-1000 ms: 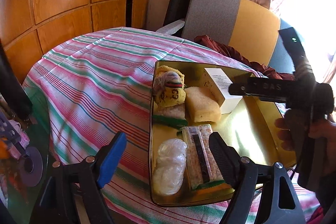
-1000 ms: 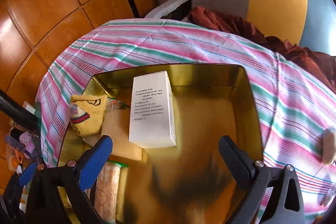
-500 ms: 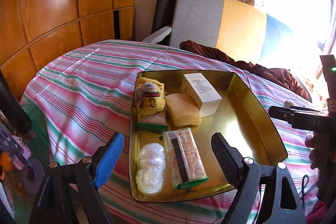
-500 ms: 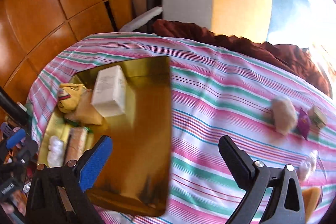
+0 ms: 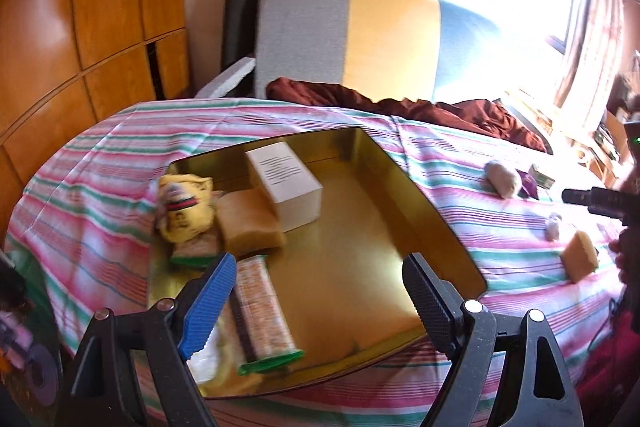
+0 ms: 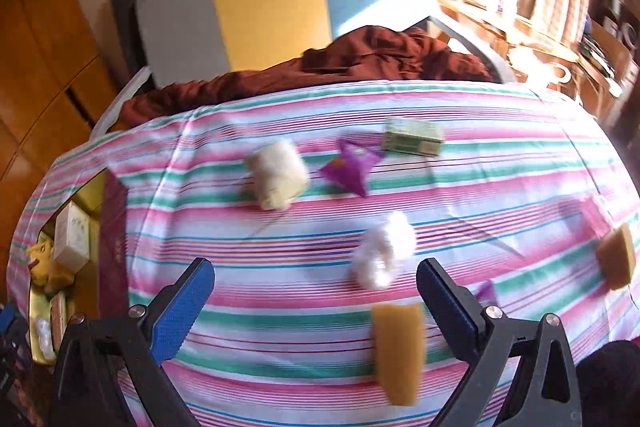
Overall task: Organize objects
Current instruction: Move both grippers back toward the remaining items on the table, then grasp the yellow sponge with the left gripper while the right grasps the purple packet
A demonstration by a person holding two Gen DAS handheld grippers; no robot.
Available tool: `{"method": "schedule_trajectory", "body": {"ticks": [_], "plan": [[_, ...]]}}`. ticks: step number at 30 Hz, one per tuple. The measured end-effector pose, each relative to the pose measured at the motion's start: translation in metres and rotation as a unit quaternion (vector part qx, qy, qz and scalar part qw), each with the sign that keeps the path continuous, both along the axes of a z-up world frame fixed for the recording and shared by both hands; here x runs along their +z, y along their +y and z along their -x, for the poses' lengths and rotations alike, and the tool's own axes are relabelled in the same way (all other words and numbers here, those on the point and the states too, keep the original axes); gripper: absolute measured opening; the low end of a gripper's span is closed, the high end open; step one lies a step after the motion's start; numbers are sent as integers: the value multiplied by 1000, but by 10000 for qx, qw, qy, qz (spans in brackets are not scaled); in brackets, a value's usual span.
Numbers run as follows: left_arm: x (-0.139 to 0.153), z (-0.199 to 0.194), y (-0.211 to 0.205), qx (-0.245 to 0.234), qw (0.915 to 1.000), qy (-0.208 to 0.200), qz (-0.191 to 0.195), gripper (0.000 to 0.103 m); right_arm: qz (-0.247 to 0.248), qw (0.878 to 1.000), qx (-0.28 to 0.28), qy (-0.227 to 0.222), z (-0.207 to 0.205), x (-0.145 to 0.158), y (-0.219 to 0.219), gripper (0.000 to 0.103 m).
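Both claws (image 5: 320, 291) (image 6: 314, 301) agape, empty

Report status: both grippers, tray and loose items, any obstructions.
Left gripper open, empty, over gold tray. Right gripper open, empty, above yellow sponge on striped tablecloth. Nothing blocking the sponge.

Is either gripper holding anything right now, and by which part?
Nothing is held. The left gripper and right gripper are both open, with empty gaps.
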State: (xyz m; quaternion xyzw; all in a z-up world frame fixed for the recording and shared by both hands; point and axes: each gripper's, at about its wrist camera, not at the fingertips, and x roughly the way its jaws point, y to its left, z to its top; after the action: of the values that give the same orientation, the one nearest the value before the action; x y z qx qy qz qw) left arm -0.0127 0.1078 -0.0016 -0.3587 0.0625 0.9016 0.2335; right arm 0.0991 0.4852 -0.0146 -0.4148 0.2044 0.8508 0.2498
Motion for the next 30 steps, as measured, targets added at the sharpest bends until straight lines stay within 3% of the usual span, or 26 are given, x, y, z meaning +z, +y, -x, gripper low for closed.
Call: {"method": "schedule_trajectory", "body": {"ticks": [3,8,10,12,14,19,24,30], "plan": [[1,-5,24,-341,9994,-29,14,86,155,9966,-791,154,-34,3,46,103],[-2,-16,70,-990,9949,-205,43,85,519,9808,-1839,392,-84,-10,103,103],[-5,-22,92,-1297,9911,-305,70,85,781,9721,-2130,590,-102,-22,115,103],[-10,-27,115,-1586,9864,-412,112,85,1359,9576,-2424,765,-115,-38,127,103],[-14,-32,136,-1841,9811,-591,84,82,1648,9450,-2575,1161,-128,-40,133,103],[-25,-38,193,-2418,9625,-1224,-136,77,1850,9406,-2497,1365,-128,-40,132,103],[-31,-46,242,-2715,9513,-1458,-76,76,1912,9447,-2292,1357,-120,-40,128,103],[-32,-65,293,-3159,9339,-1670,-88,76,2038,9298,-2564,1680,-139,-41,134,103]]}}
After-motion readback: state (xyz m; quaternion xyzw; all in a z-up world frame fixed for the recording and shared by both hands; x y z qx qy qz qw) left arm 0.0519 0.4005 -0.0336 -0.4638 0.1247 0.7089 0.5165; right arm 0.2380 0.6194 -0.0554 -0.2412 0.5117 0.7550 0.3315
